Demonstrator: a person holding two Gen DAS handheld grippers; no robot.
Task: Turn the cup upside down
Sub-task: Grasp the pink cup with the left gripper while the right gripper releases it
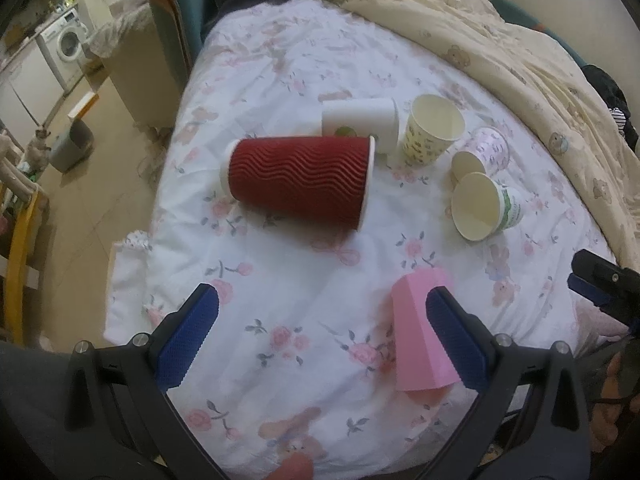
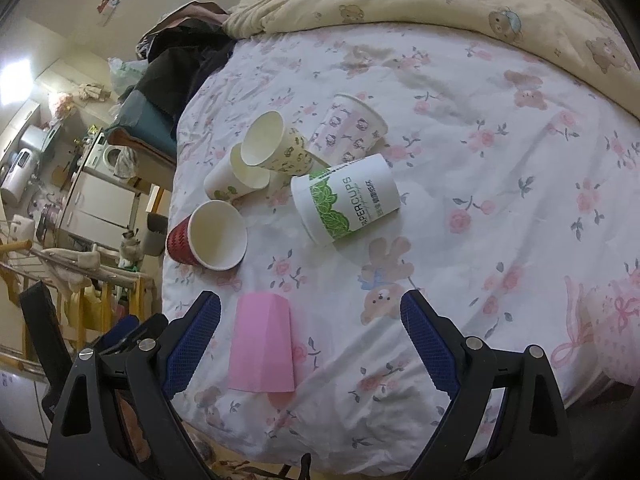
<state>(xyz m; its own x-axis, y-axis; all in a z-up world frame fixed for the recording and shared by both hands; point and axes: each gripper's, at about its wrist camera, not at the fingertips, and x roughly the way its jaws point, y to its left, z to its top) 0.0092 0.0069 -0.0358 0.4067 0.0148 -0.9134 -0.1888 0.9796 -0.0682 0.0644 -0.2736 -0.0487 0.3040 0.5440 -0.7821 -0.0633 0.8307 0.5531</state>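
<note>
Honestly, both your grippers, left (image 1: 322, 326) and right (image 2: 310, 330), wide open, empty. Pink cup (image 2: 263, 346) lower center looks flimsy; squeeze hard, probably crumples on soft bedsheet (image 2: 460, 128).

Six cups (image 2: 263, 348), two grippers (image 2: 310, 332)

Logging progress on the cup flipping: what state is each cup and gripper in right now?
pink cup: upside down, mouth on the bedsheet
red ribbed cup: on its side
green-leaf cup: on its side
yellow patterned cup: leaning, mouth open
left gripper: open, empty
right gripper: open, empty
</note>
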